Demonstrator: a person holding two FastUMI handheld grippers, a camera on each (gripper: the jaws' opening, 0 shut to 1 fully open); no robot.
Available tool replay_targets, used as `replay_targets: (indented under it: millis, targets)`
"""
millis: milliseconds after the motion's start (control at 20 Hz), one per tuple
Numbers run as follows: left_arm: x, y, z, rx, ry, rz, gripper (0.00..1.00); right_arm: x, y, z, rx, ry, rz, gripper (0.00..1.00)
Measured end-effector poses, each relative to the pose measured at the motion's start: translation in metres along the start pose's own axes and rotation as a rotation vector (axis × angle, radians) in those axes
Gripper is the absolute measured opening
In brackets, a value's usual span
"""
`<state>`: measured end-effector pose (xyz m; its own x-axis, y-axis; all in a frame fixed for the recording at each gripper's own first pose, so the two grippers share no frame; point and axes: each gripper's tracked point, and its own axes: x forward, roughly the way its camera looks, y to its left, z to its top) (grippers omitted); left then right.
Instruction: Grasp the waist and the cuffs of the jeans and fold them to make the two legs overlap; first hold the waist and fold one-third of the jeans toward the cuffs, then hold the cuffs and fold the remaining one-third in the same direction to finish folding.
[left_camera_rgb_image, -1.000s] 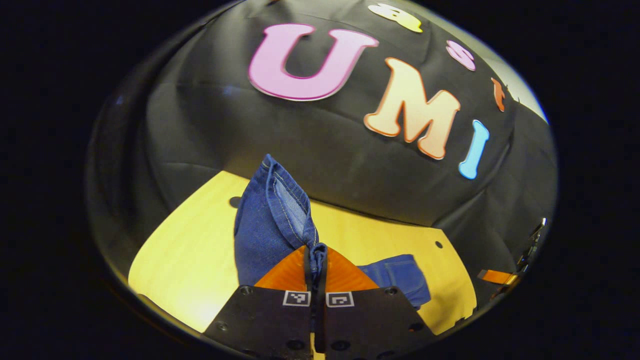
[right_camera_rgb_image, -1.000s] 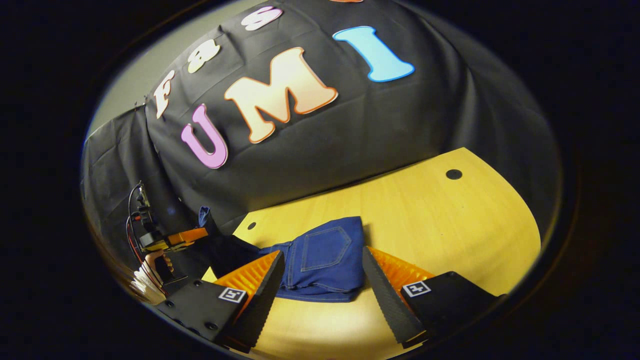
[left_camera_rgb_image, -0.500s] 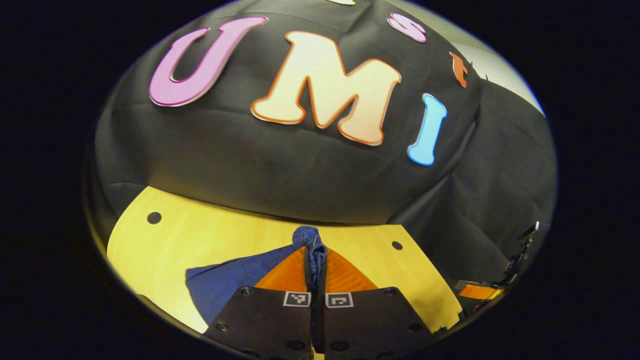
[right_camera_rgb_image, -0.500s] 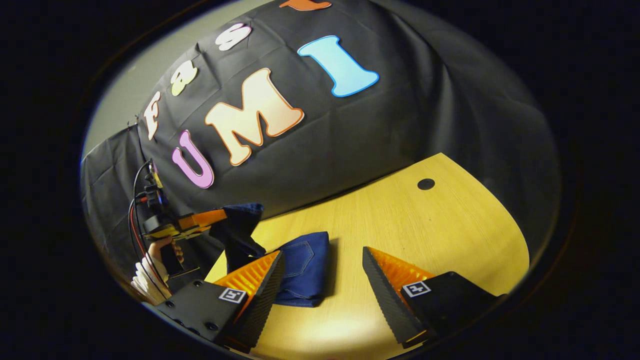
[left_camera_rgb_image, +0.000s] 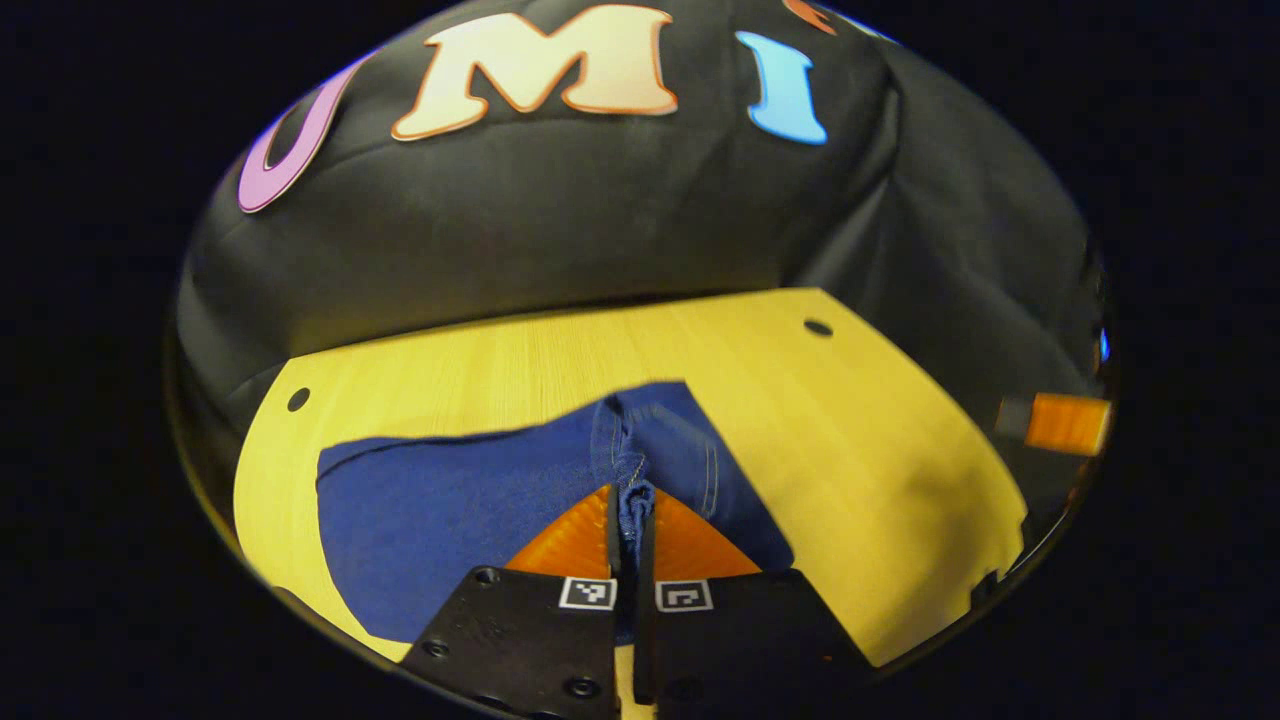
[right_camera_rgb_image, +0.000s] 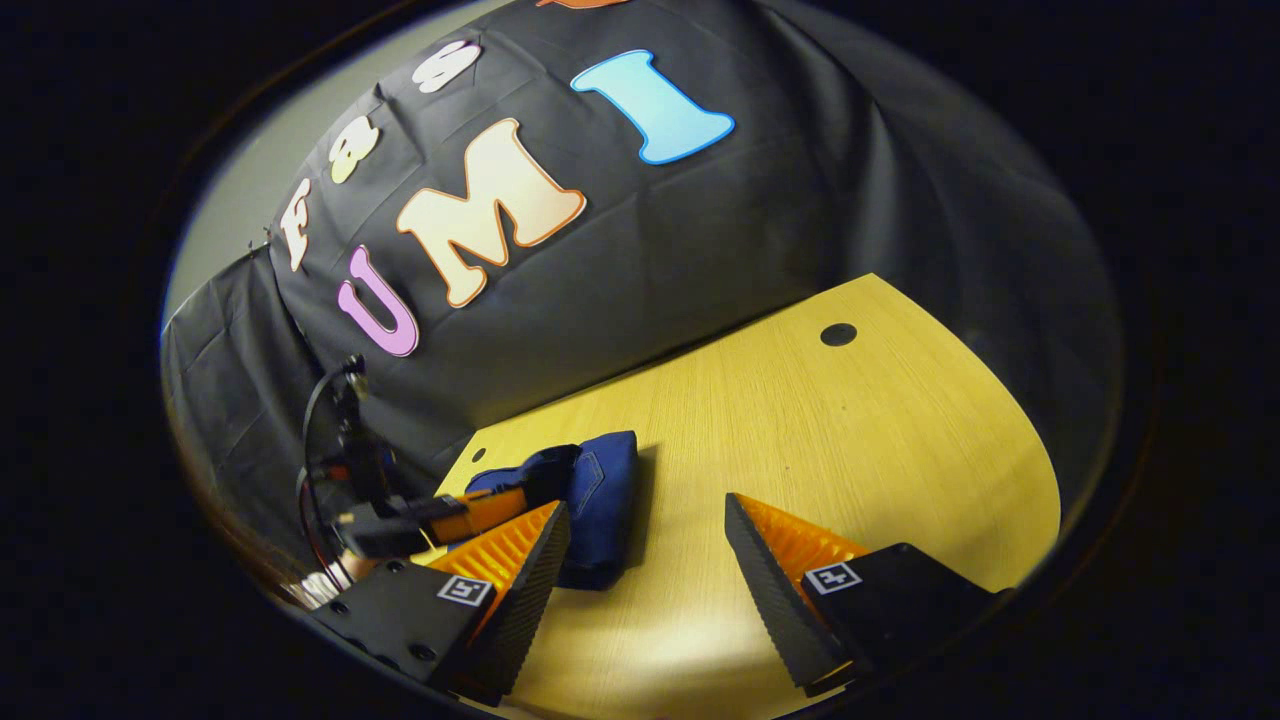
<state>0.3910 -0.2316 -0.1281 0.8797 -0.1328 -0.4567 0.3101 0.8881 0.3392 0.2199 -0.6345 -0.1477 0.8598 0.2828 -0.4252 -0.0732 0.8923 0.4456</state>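
Left gripper clamped on jeans edge, low over table. Jeans folded, flat on table's left part. Right gripper wide apart, holding nothing, hovering just right of jeans.

Jeans near edge hidden behind left gripper body; orange finger at right rim blurred, rest cut off.

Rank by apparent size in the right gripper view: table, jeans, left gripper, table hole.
1. Table, largest.
2-3. Jeans and left gripper look about alike; the jeans bundle is partly hidden behind a right finger, so no ranking.
4. Table hole, smallest.
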Motion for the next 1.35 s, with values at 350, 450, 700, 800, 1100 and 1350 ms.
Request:
replay_targets:
  millis: [350,450,700,800,1100,1350]
  targets:
    - [0.003,-0.044,-0.037,0.135,0.001,-0.057,0.56,-0.012,0.002,-0.008,-0.028,0.012,-0.011,0.97]
    - [-0.021,-0.054,-0.031,0.024,-0.036,-0.127,0.78,-0.017,0.009,-0.008,-0.028,0.002,-0.013,0.97]
    - [-0.101,-0.007,-0.022,-0.121,-0.146,-0.09,0.89,-0.032,0.045,-0.016,-0.037,-0.048,-0.026,0.97]
    - [-0.132,0.025,-0.024,-0.156,-0.17,-0.066,0.88,-0.038,0.067,-0.023,-0.052,-0.071,-0.042,0.97]
    - [-0.191,0.114,-0.032,-0.314,-0.227,-0.029,0.92,-0.044,0.148,-0.052,-0.057,-0.124,-0.02,0.97]
    - [-0.201,0.148,-0.048,-0.308,-0.228,-0.044,0.96,-0.042,0.184,-0.068,-0.063,-0.173,-0.034,0.97]
